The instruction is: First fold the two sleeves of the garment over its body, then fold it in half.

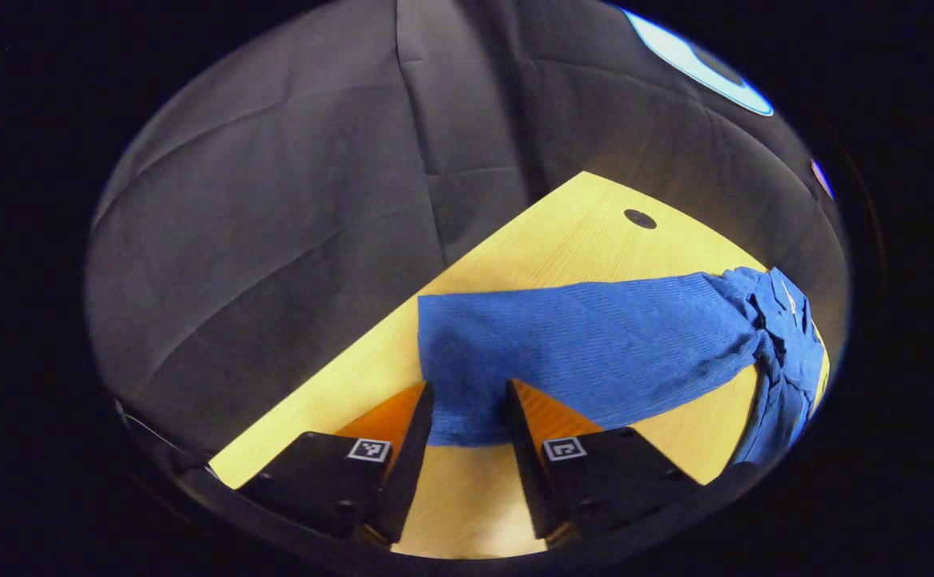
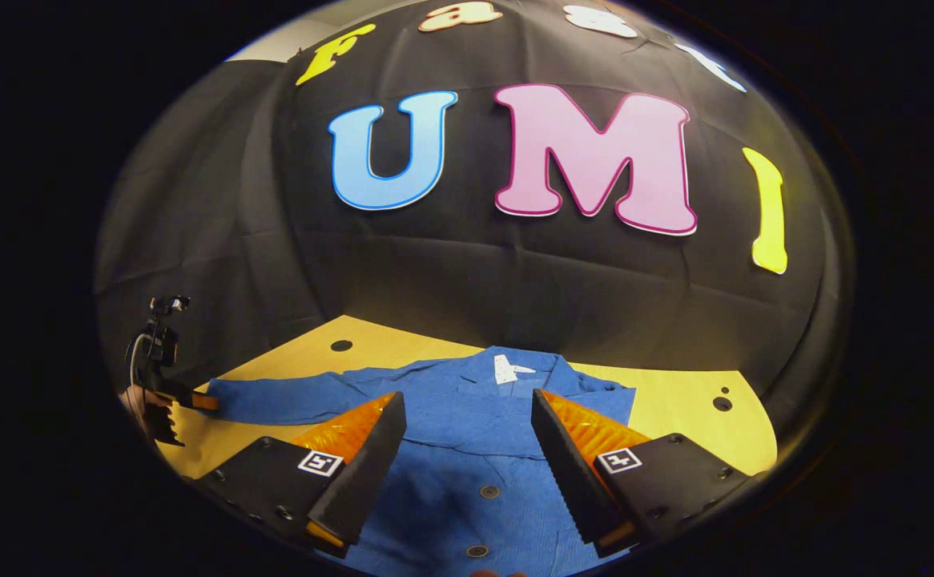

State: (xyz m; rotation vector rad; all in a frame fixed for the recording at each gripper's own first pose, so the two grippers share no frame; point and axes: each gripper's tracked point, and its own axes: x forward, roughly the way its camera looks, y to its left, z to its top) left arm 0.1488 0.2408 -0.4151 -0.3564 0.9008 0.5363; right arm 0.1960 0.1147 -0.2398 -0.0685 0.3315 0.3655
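Left gripper: the left gripper sits low over the table, fingers spread apart, the cuff end of the sleeve lying between them but not yet pinched.
Right gripper: the right gripper hovers above the shirt's buttoned front, fingers apart, holding nothing.
Garment: a blue ribbed long-sleeved button shirt lies spread flat on the pale yellow wooden table, collar toward the far wall.
Sleeve: one long blue sleeve stretches straight out to the shirt's left side, unfolded.
Far: the booth's black cloth wall rises behind the table.
Step in hand: judged the first sleeve fold, at the grasp.
Next move: likely to close the left fingers on the cuff, lift it, and carry it across onto the body.
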